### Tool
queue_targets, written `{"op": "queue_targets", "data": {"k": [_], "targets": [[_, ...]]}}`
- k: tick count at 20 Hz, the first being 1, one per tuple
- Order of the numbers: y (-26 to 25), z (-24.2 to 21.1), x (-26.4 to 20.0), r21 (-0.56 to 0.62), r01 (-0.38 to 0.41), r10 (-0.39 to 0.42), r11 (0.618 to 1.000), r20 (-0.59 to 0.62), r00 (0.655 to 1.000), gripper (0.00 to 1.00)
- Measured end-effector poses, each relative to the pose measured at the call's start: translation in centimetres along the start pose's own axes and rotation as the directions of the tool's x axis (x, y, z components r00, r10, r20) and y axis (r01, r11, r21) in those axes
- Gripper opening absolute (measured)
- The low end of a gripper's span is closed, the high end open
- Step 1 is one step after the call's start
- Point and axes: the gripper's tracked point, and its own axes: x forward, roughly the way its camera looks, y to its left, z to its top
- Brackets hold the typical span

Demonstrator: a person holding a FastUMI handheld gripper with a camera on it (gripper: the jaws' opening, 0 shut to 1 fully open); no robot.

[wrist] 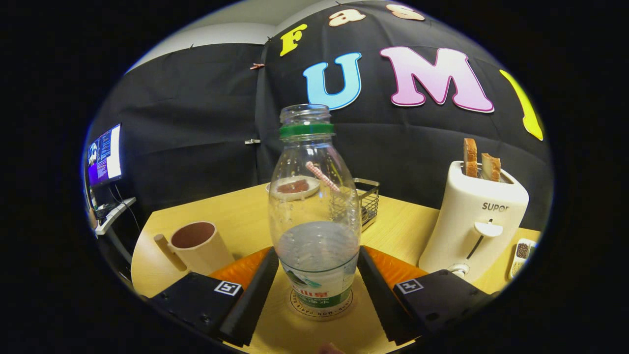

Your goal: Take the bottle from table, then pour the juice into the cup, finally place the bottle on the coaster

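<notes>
Gripper view shows the bottle (pixel 314 216) standing upright between the two fingers of the gripper (pixel 314 290), its base resting on the round coaster (pixel 322 309) on the wooden table (pixel 236 211). The fingers (pixel 255 290) flank the bottle's lower body closely, but whether both actually press on it cannot be told. The bottle is capless and about a third full of liquid. The cup (pixel 199 246) sits to the left, well apart from the fingers, and a toaster (pixel 474 216) holding bread stands to the right. With the bottle's long axis vertical and already centred over the coaster, the placing step looks nearly done; spreading the fingers and backing straight out seems the likely finish.
</notes>
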Motion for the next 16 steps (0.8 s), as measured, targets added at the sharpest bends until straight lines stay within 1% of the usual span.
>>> {"op": "queue_targets", "data": {"k": [4, 6, 9, 12, 16], "targets": [[-0.7, 1.5, -1.5, -0.054, 0.049, -0.049, 0.997, 0.010, 0.999, 0.98], [-0.7, 2.7, -2.6, -0.062, 0.068, -0.067, 0.996, 0.020, 0.998, 0.98], [0.4, 4.9, -4.2, -0.073, 0.062, -0.059, 0.995, 0.040, 0.997, 0.98], [1.8, 6.2, -6.7, -0.065, 0.078, -0.075, 0.995, 0.038, 0.996, 0.98], [2.2, 7.4, -10.4, -0.066, 0.171, -0.169, 0.983, 0.034, 0.985, 0.97]]}}
